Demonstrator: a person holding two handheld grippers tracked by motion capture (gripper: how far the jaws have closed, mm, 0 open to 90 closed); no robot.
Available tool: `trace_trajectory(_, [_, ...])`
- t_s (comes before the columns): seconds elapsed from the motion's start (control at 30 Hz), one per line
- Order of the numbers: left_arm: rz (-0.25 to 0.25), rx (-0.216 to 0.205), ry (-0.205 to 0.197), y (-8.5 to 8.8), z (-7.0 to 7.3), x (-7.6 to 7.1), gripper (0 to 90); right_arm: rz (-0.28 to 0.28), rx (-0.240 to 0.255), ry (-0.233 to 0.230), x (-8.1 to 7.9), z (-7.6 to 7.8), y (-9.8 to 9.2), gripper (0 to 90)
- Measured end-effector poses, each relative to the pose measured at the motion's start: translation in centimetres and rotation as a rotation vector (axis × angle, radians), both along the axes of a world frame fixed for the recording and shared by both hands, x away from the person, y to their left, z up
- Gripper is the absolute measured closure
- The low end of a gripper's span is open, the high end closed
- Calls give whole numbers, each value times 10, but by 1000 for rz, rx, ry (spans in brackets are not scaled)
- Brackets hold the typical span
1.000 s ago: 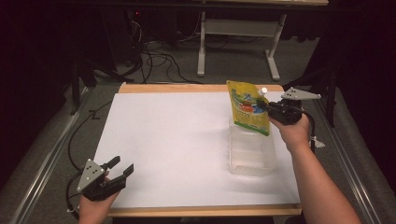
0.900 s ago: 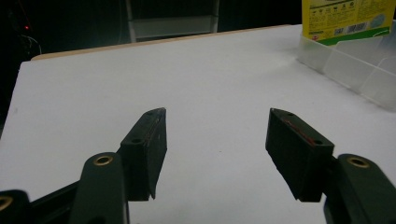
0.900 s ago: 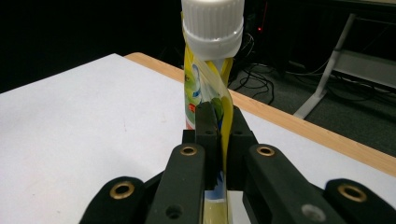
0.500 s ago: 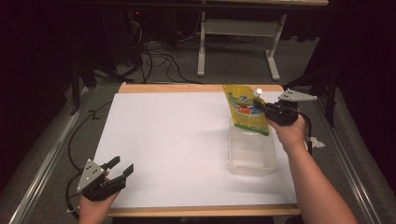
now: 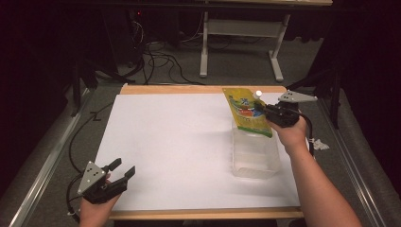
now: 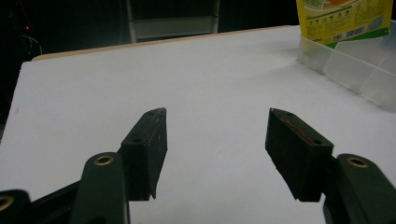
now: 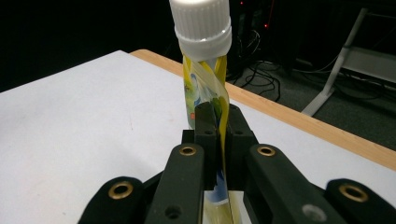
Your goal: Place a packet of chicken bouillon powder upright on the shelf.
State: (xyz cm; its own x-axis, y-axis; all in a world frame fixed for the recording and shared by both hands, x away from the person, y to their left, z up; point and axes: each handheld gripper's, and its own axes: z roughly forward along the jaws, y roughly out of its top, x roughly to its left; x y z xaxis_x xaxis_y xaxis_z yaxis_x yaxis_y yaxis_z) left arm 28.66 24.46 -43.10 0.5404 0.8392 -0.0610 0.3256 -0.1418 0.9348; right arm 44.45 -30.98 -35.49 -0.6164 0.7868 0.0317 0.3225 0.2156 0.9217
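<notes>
White table [image 5: 165, 142], clear bin [image 5: 255, 158], yellow pouch [image 5: 246, 113] clamped by right gripper [image 5: 263, 108]

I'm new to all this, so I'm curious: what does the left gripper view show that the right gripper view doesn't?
The left gripper view shows the left gripper with its jaws wide apart, and the clear plastic bin. The right gripper view shows the right gripper clamped on the yellow pouch just below its white cap. Both show the pouch and the white tabletop.
</notes>
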Motion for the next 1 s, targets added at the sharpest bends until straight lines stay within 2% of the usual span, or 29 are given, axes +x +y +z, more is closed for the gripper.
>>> trace_trajectory(0.2, [1, -2, -5, 1, 1, -1, 392, -7, 0, 39, 2, 3, 0, 879])
trace_trajectory(0.5, [0, -4, -7, 1, 2, -1, 393, -22, -58, 82, 3, 10, 4, 875])
trace_trajectory(0.87, [5, -9, -9, 3, 2, -2, 394, -27, -29, 124, 11, 7, 6, 814])
trace_trajectory(1.0, [5, -9, -9, 3, 2, -2, 394, -22, -44, 132, 13, 7, 10, 831])
